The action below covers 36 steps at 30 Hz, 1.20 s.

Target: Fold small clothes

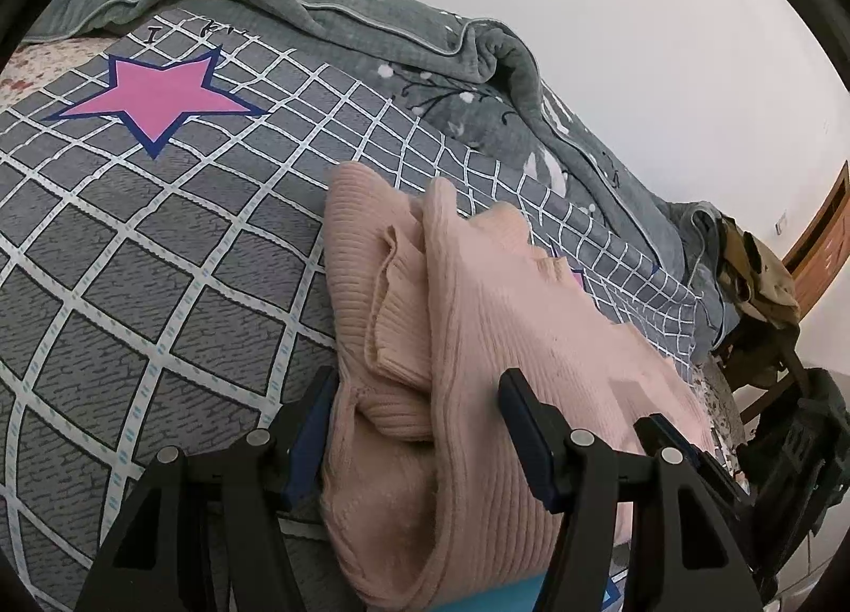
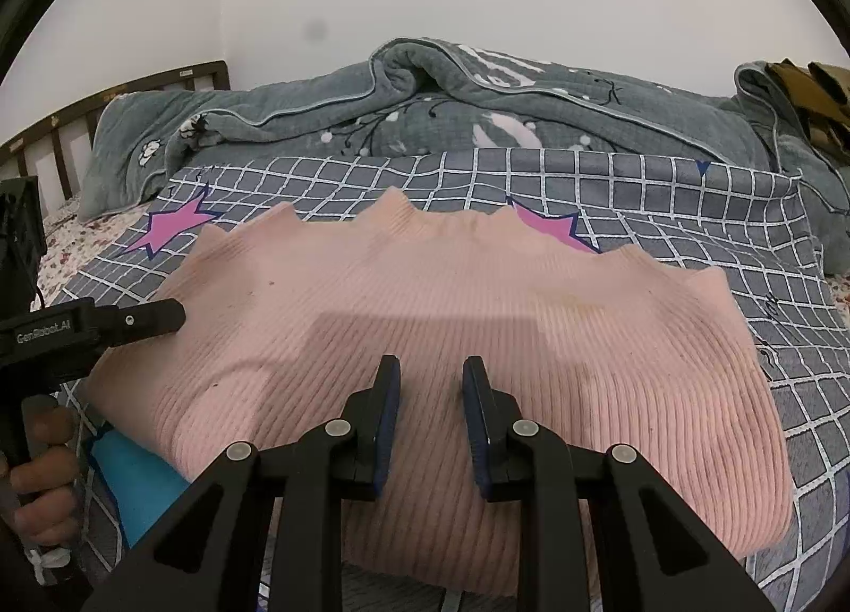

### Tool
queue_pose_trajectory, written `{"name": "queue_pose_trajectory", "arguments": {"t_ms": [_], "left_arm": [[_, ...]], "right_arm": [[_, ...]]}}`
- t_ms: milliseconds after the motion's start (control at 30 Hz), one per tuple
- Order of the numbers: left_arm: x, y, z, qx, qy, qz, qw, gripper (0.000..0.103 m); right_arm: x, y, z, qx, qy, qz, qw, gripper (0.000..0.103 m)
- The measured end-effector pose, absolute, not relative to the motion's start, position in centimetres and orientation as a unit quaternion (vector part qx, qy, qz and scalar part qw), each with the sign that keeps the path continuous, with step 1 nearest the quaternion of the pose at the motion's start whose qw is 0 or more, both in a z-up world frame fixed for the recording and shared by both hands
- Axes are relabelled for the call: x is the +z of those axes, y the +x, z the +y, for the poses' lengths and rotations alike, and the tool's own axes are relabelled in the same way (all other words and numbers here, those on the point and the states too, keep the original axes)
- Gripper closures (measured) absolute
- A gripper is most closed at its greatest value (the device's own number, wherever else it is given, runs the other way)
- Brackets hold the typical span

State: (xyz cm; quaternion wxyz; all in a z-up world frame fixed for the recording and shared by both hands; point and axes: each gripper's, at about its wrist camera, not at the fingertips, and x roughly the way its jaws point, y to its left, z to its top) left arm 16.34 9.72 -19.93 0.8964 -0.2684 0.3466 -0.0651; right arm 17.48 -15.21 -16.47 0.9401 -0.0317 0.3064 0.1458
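Both grippers hover over a pink ribbed sweater (image 2: pixel 478 325) that lies folded on the bed's grey checked sheet (image 2: pixel 690 197). Seen from its own camera, the left gripper (image 1: pixel 419 426) has its fingers spread wide, one on each side of the bunched sleeve and edge folds at the sweater's end, with no cloth pinched between the pads. The right gripper (image 2: pixel 431 399) has its jaws apart with a narrow gap, nothing between them, poised just above the middle of the sweater. In the right wrist view the left gripper's tip reaches the sweater's left edge. Pink stars (image 1: pixel 154 96) are printed on the sheet, and a rumpled grey-green quilt (image 2: pixel 425 102) lies along the far side by the wall.
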Motion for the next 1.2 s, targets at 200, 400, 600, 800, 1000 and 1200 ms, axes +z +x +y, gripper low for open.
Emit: {"name": "queue_pose_trajectory", "arguments": {"t_ms": [200,400,600,800,1000,1200], "left_arm": [[-20.0,16.6,9.7,-0.062,-0.277,0.346,0.894,0.042],[-20.1,16.8,9.8,-0.059,-0.287,0.345,0.892,0.042],[-20.2,17.2,9.8,-0.059,-0.288,0.345,0.891,0.042],[-20.2,17.6,10.1,-0.048,-0.297,0.345,0.889,0.054],[-19.8,18.0,10.6,-0.033,-0.304,0.358,0.882,0.077],[-16.9,17.6,9.3,-0.017,-0.287,0.351,0.891,0.080]], "right_arm": [[-16.4,17.3,-15.2,0.150,-0.035,0.305,0.940,0.079],[-16.1,17.3,-15.4,0.159,-0.030,0.305,0.939,0.079],[-15.6,17.2,-15.6,0.172,-0.009,0.301,0.938,0.079],[-16.3,16.9,-14.2,0.173,-0.057,0.307,0.934,0.079],[-16.7,16.2,-13.8,0.196,-0.087,0.315,0.925,0.077],[-14.6,15.4,-17.4,0.226,-0.061,0.283,0.930,0.077]]}}
